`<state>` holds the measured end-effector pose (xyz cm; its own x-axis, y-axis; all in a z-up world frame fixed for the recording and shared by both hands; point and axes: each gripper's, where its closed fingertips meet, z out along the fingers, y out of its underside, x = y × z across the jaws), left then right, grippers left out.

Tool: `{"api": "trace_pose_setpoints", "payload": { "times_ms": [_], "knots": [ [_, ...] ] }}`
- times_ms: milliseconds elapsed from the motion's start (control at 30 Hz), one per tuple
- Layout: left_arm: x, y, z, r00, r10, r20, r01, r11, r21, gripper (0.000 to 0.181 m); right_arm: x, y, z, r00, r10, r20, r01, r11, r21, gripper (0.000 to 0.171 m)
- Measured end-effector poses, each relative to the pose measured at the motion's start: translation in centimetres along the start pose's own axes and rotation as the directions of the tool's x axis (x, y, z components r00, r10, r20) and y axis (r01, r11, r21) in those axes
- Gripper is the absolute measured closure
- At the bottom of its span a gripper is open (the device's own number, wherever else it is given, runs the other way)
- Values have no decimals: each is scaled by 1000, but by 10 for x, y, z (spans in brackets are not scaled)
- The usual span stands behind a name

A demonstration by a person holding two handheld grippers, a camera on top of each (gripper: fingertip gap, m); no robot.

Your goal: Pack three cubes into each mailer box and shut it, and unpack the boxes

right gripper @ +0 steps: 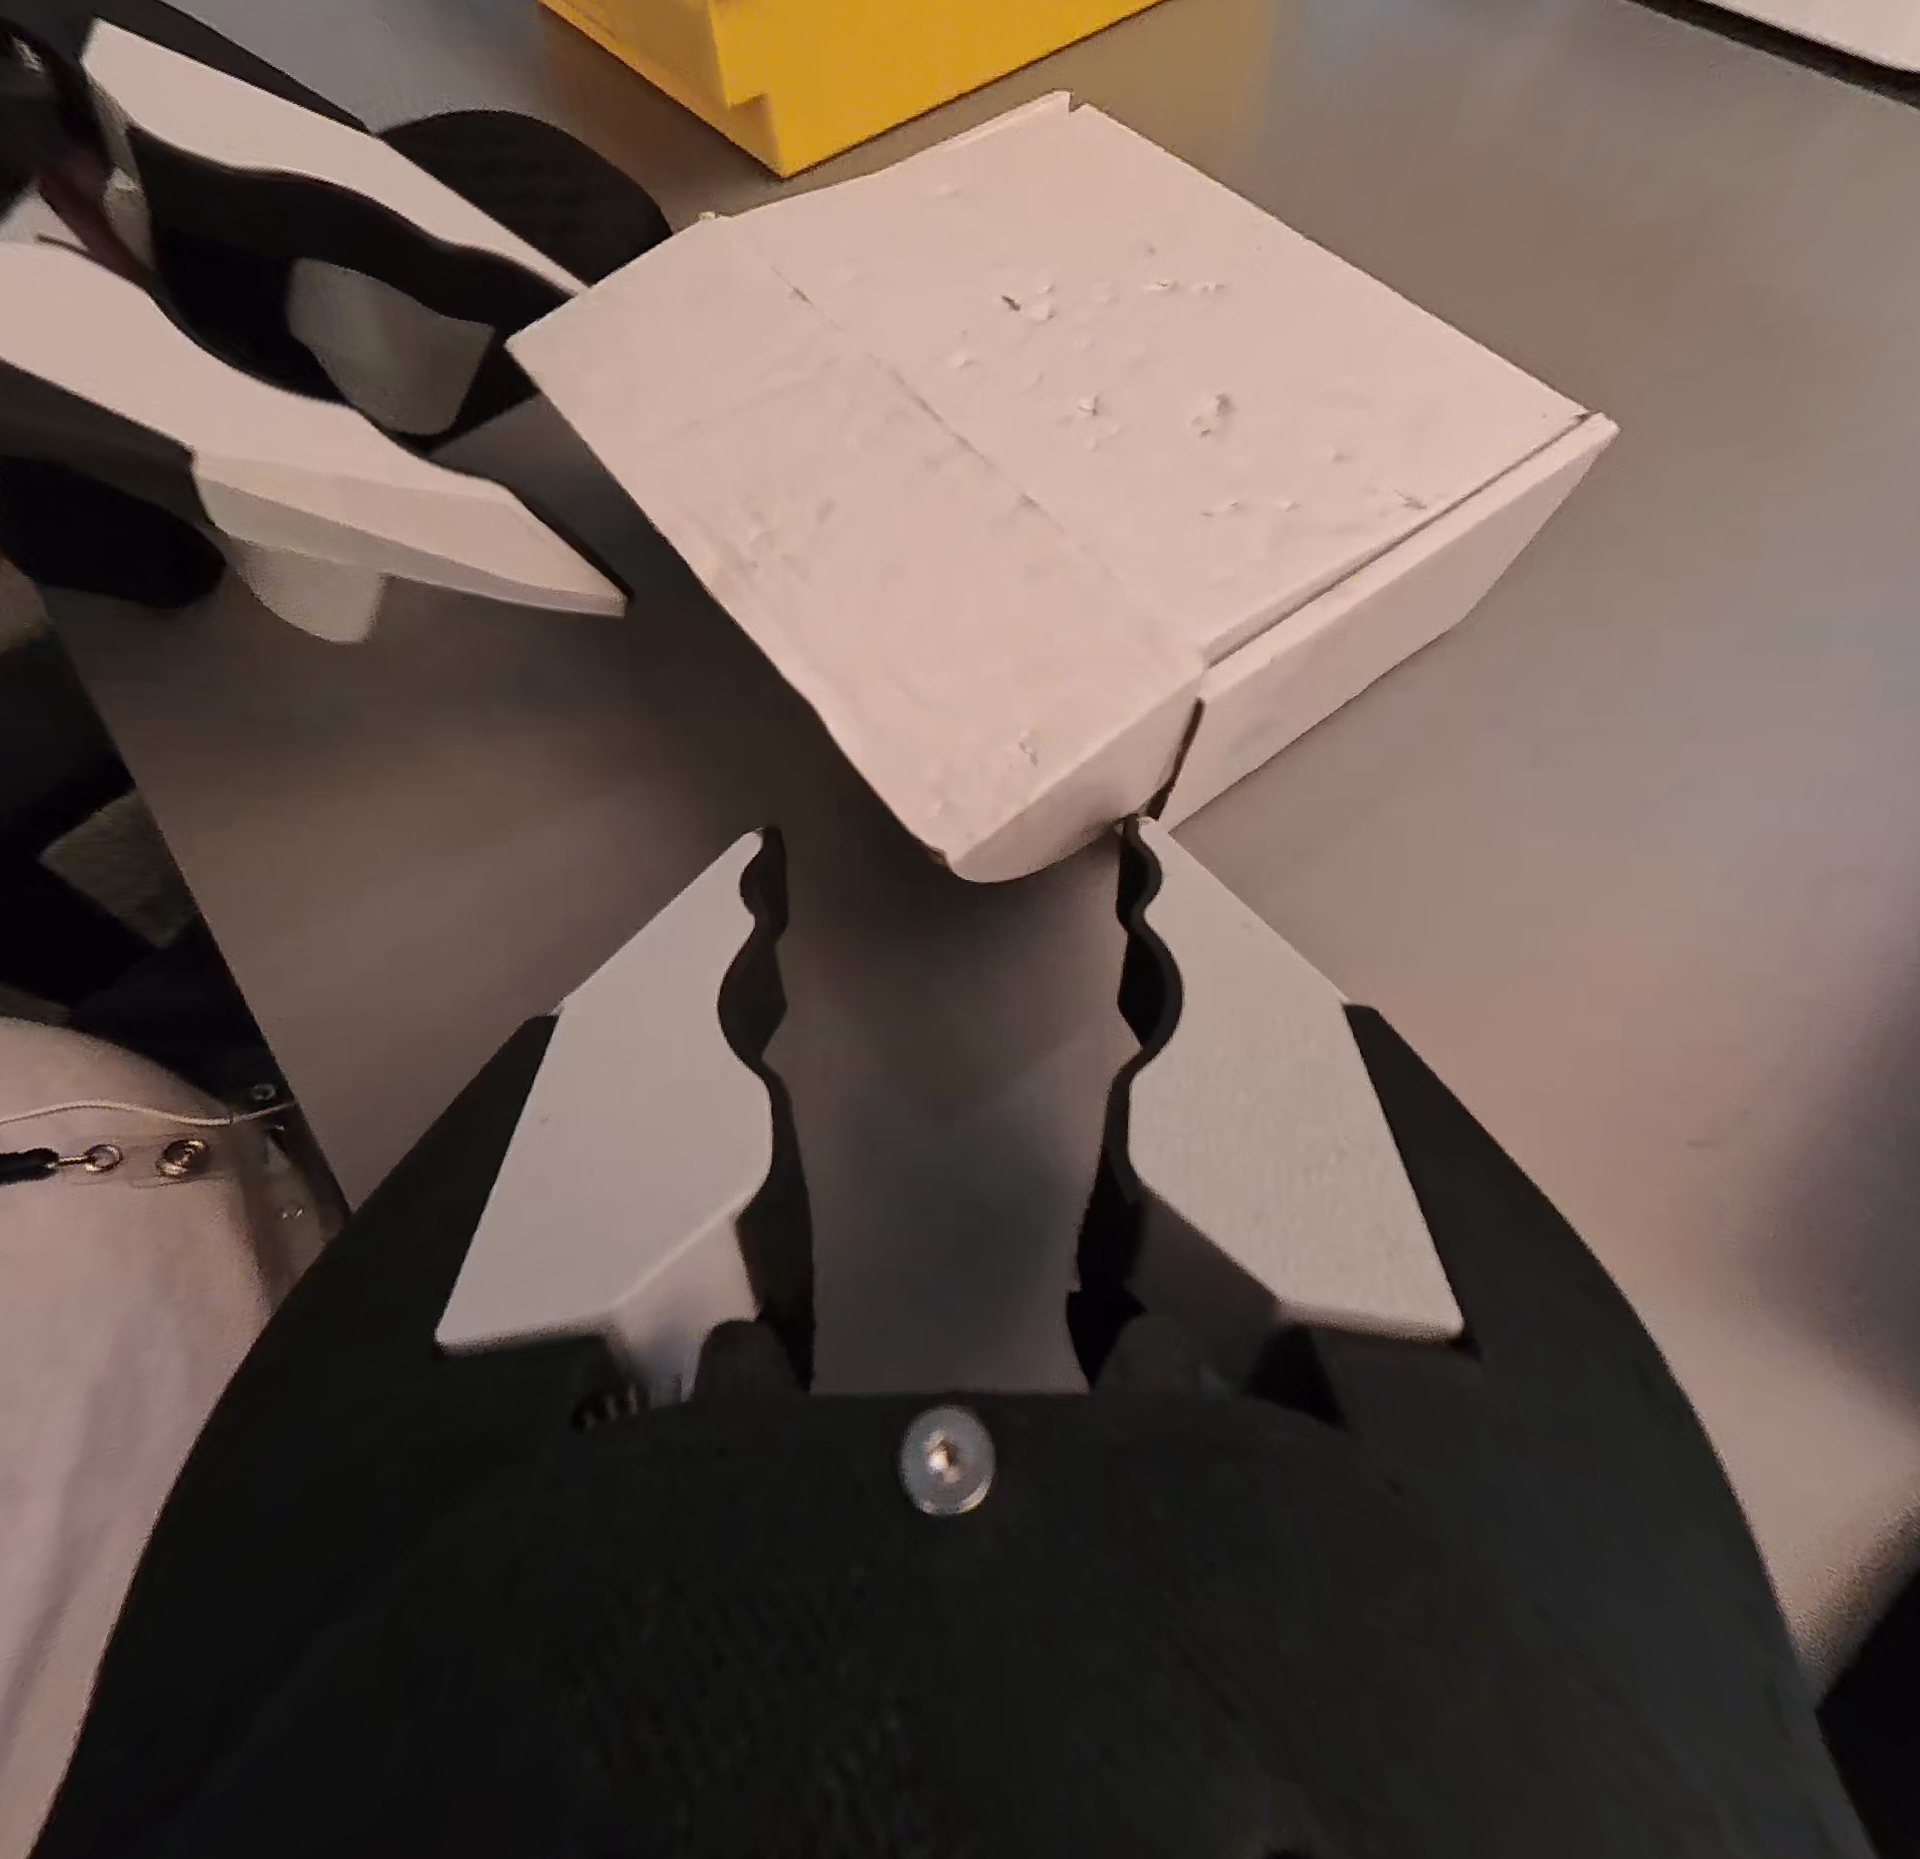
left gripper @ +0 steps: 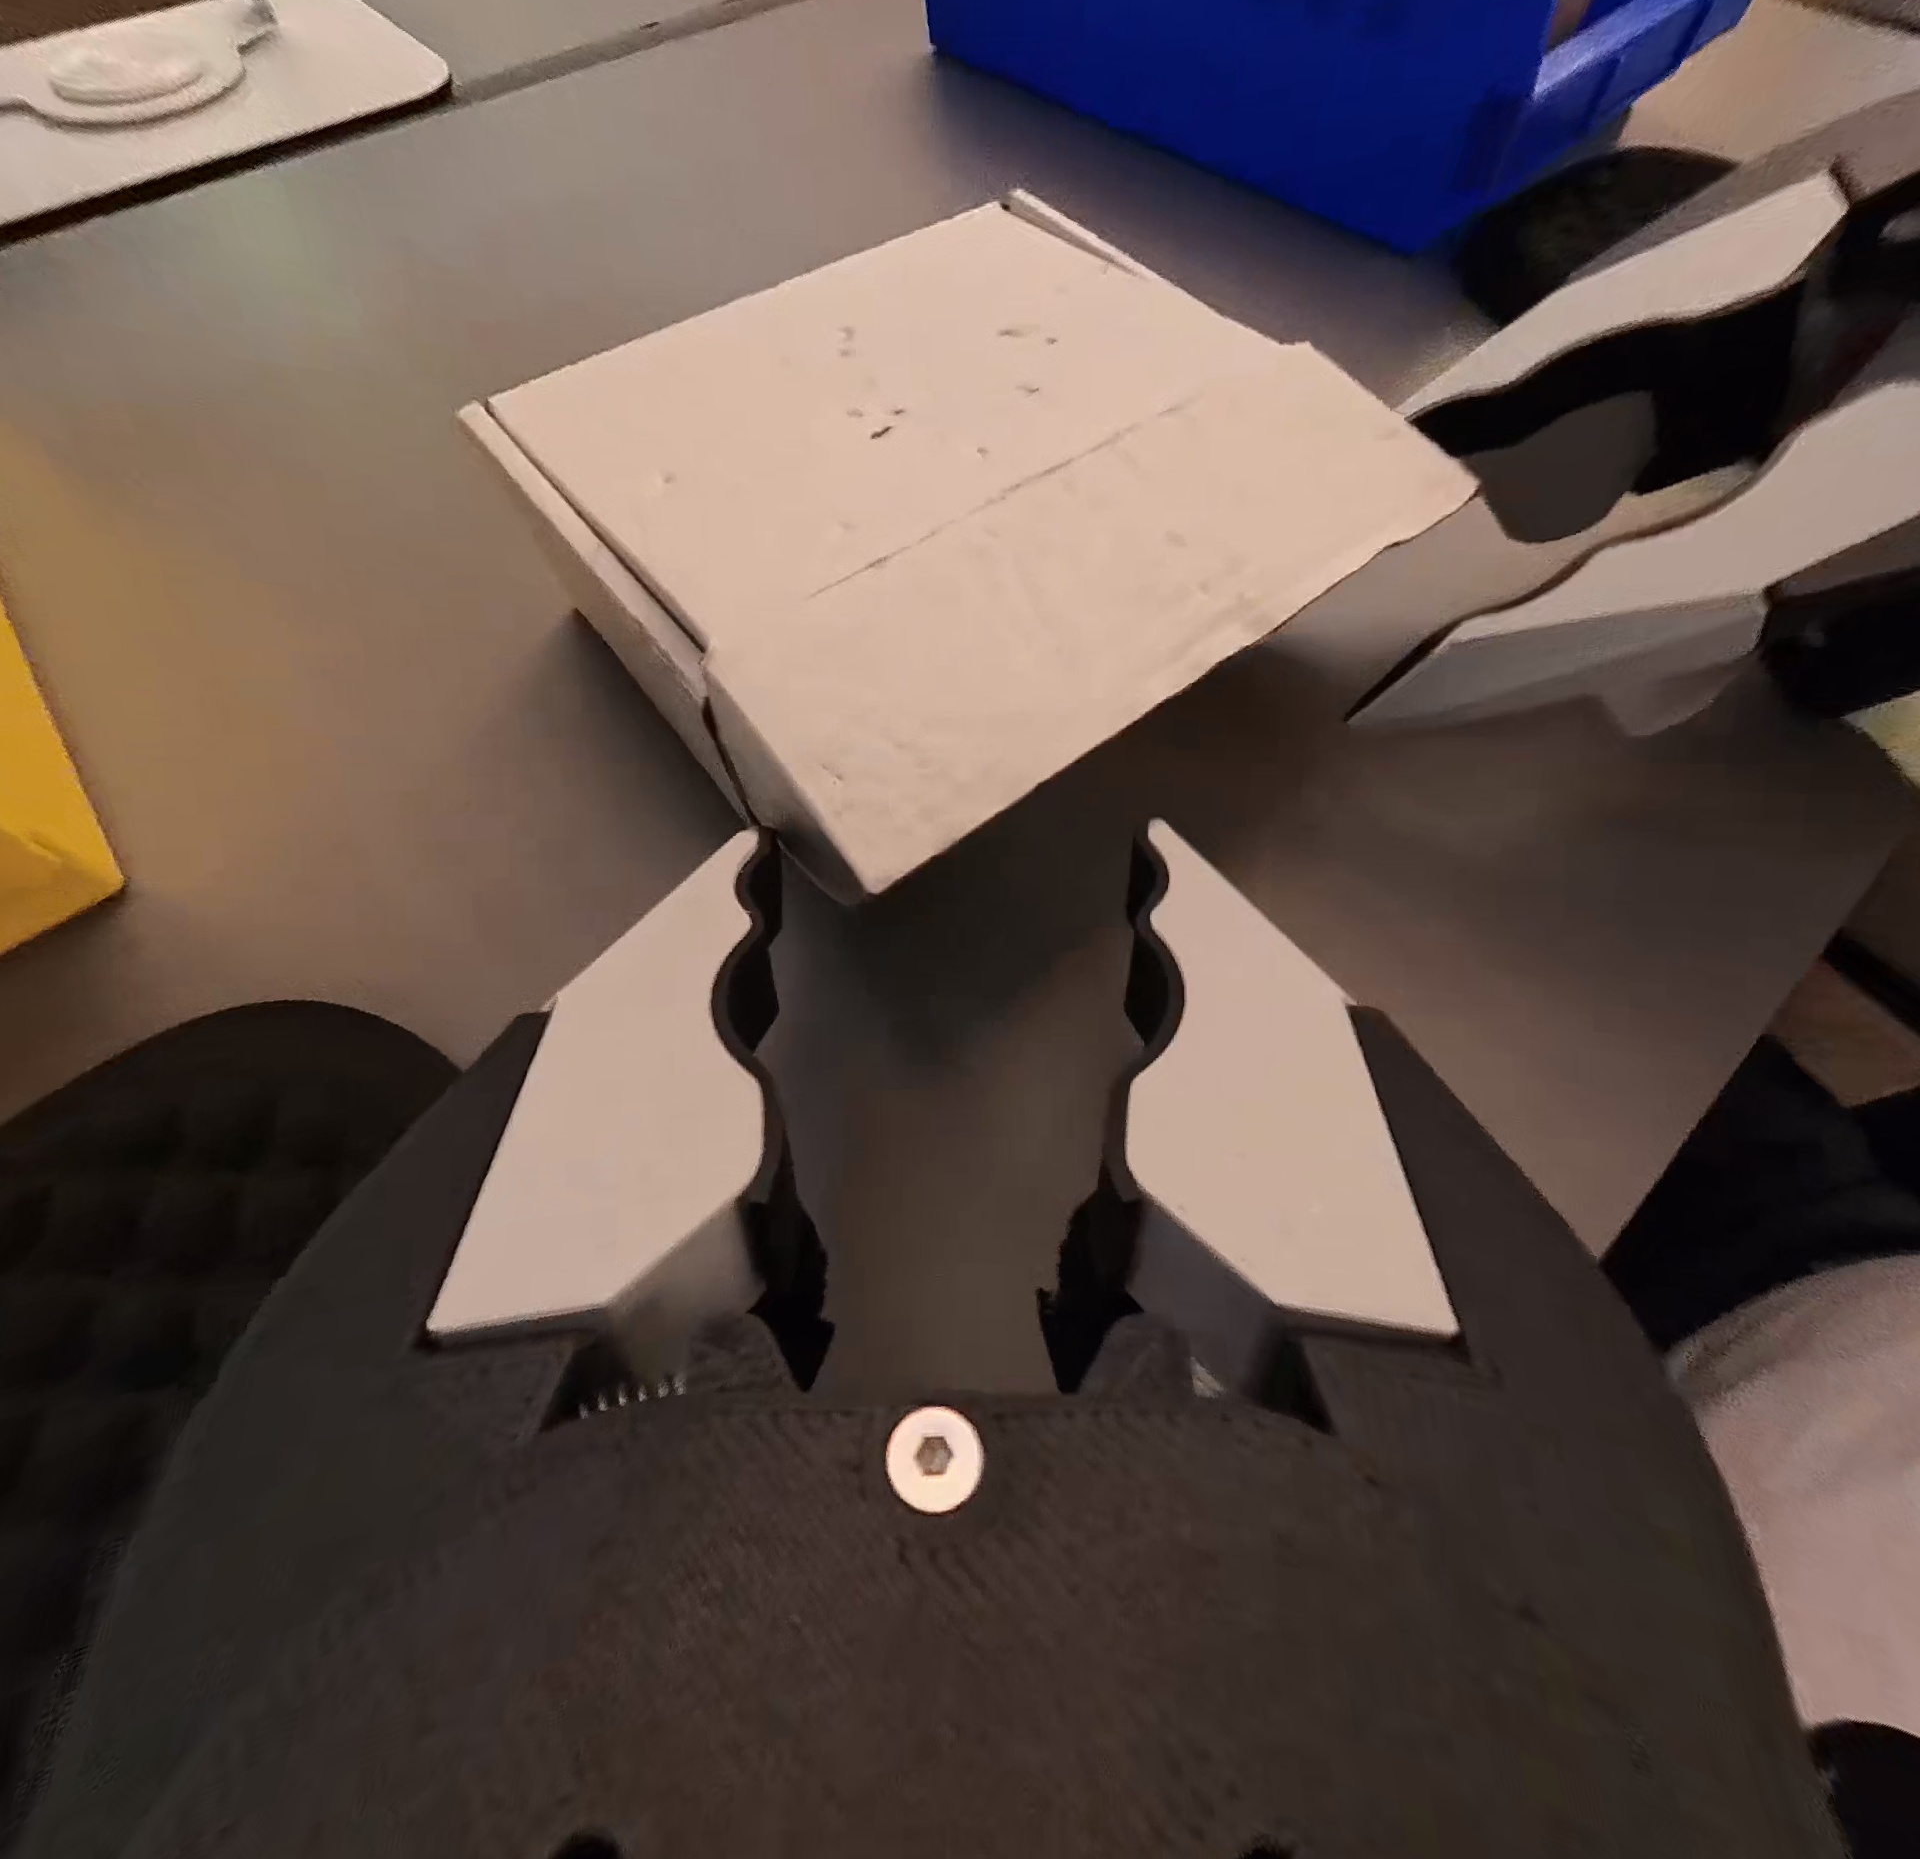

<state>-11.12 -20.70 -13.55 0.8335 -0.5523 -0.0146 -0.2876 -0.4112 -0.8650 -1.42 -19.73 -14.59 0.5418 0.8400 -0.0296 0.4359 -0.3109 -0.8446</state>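
Note:
A white cardboard mailer box (left gripper: pixel 935 479) sits on the dark grey table, its lid down over the body and its front flap sticking out untucked toward me. It also shows in the right wrist view (right gripper: pixel 1039 479). My left gripper (left gripper: pixel 956 853) is open and empty, its tips just at the flap's left front corner. My right gripper (right gripper: pixel 951 843) is open and empty at the flap's right front corner; it shows in the left wrist view (left gripper: pixel 1475 459) at the flap's right edge. The left gripper shows in the right wrist view (right gripper: pixel 561 479). No cubes are visible.
A blue bin (left gripper: pixel 1299 64) stands behind the box to the right. A yellow bin (right gripper: pixel 883 33) stands on the left, also seen at the left wrist view's left edge (left gripper: pixel 42 801). A grey mat with clear glassware (left gripper: pixel 187 84) lies far left. The table's near edge (right gripper: pixel 208 936) is close behind.

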Motion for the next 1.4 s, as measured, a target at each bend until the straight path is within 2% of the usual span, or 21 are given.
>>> {"api": "trace_pose_setpoints", "payload": {
  "times_ms": [200, 433, 567, 733, 1133, 1400],
  "knots": [
    [-3, -3, -9, 997, -66, -43, 64, 997, -42, 113, -2, 8, 4, 999, 32, 2, -32, 999, -38, 91],
    [-15, -9, -18, 994, -85, -74, 78, 993, -88, 105, -7, -8, -7, 989, 125, 72, -131, 988, 76, 89],
    [-13, -11, -14, 976, -150, -157, 134, 985, -111, 99, -7, -16, -11, 981, 165, 100, -177, 976, 127, 87],
    [-5, -21, -13, 949, -198, -244, 179, 979, -95, 101, -12, -22, -9, 957, 220, 189, -246, 961, 129, 79],
    [-4, -12, 1, 940, -225, -258, 199, 972, -123, 101, -11, -21, -6, 968, 188, 167, -209, 971, 114, 80],
    [-4, -9, 10, 972, -117, -204, 91, 987, -130, 104, -7, -24, -5, 963, 208, 170, -231, 964, 131, 77]
  ]
}}
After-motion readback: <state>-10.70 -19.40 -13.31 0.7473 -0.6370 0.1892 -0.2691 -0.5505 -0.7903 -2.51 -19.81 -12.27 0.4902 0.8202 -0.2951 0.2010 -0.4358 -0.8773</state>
